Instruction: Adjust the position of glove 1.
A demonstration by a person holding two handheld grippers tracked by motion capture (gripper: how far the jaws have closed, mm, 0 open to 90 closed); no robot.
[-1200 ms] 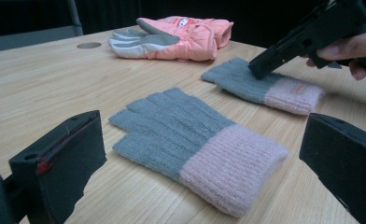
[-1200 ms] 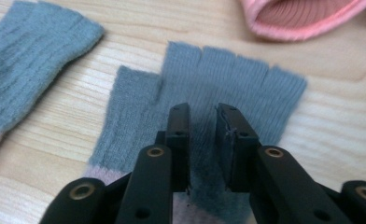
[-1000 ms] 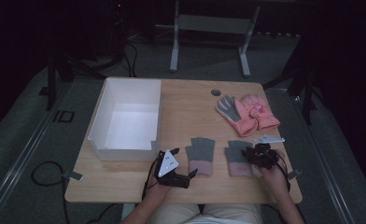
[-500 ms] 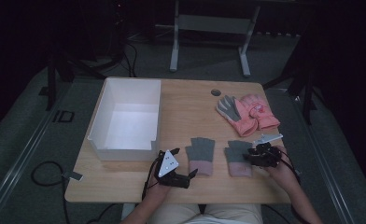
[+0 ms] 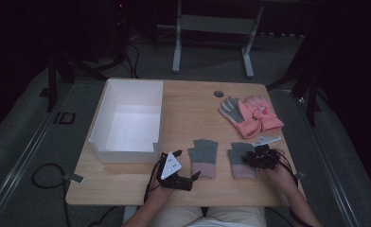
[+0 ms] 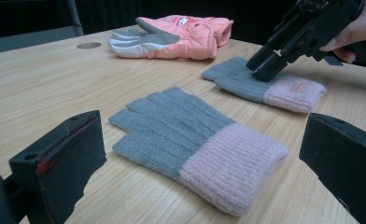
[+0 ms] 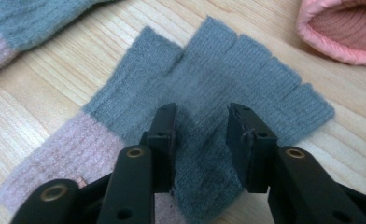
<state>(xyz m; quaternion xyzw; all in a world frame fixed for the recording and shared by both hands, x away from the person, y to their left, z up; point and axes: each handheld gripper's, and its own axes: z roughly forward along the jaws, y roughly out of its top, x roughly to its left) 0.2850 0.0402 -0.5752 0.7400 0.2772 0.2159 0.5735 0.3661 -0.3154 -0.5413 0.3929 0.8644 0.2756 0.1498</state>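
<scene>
Two grey knit gloves with pink cuffs lie flat near the table's front edge. My left gripper [image 5: 194, 177] rests open on the table, jaws wide apart, just short of the left glove [image 5: 203, 153] [image 6: 181, 126]. My right gripper [image 5: 251, 159] [image 7: 202, 126] [image 6: 265, 65] points down onto the right glove [image 5: 239, 168] [image 7: 246, 79] [image 6: 288, 88]. Its jaws have just been closing, and a raised fold of the grey palm fabric sits pinched between the pads.
A pair of pink padded gloves [image 5: 252, 113] [image 6: 181, 32] lies at the back right. An open white box [image 5: 127, 152] stands on the left half. A small metal plate [image 5: 266, 140] lies just behind the right glove, and a round hole [image 5: 218, 93] sits near the far edge.
My right gripper has shifted slightly over the right glove and bunched its fabric. The left gripper and the other gloves have stayed put.
</scene>
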